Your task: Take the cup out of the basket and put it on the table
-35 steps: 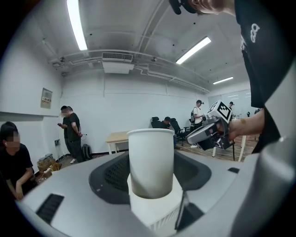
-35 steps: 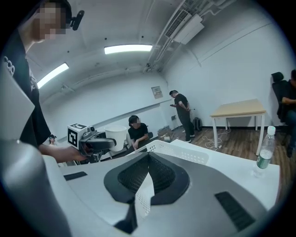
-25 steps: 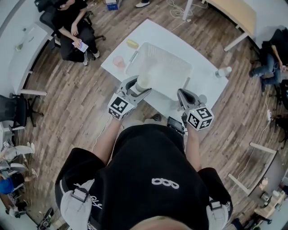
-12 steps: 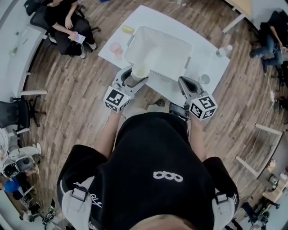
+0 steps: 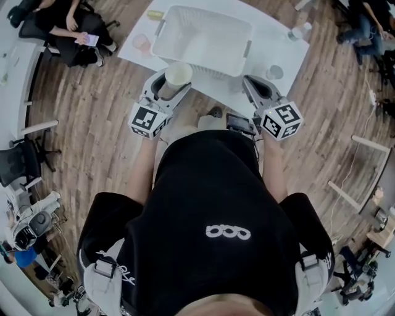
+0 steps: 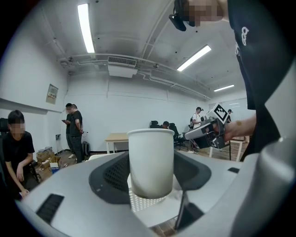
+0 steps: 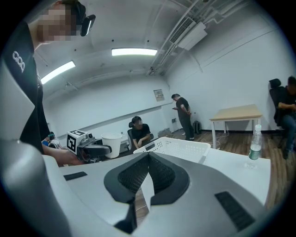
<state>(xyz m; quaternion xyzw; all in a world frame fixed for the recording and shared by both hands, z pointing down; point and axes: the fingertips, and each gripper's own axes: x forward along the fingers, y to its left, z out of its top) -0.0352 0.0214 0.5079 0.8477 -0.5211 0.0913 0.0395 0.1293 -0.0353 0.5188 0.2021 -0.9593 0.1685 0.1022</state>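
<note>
A white paper cup point(image 5: 178, 73) stands upright between the jaws of my left gripper point(image 5: 168, 85), which is shut on it. In the left gripper view the cup point(image 6: 151, 162) fills the gap between both pads. The cup hangs just outside the near left corner of the white slatted basket point(image 5: 203, 36), over the front edge of the white table point(image 5: 229, 97). My right gripper point(image 5: 254, 87) hovers at the table's near edge to the right, shut with nothing in it; its pads meet at the tips point(image 7: 147, 159). The basket point(image 7: 178, 147) looks empty from above.
A small clear cup point(image 5: 274, 72) and a water bottle point(image 5: 300, 31) stand on the table's right side. A pink item point(image 5: 142, 42) and a yellow item point(image 5: 155, 15) lie left of the basket. People sit and stand around the room on the wooden floor.
My left gripper has drawn the cup back from over the basket's near corner to just outside it, above the table's front edge. The right gripper has kept its place.
</note>
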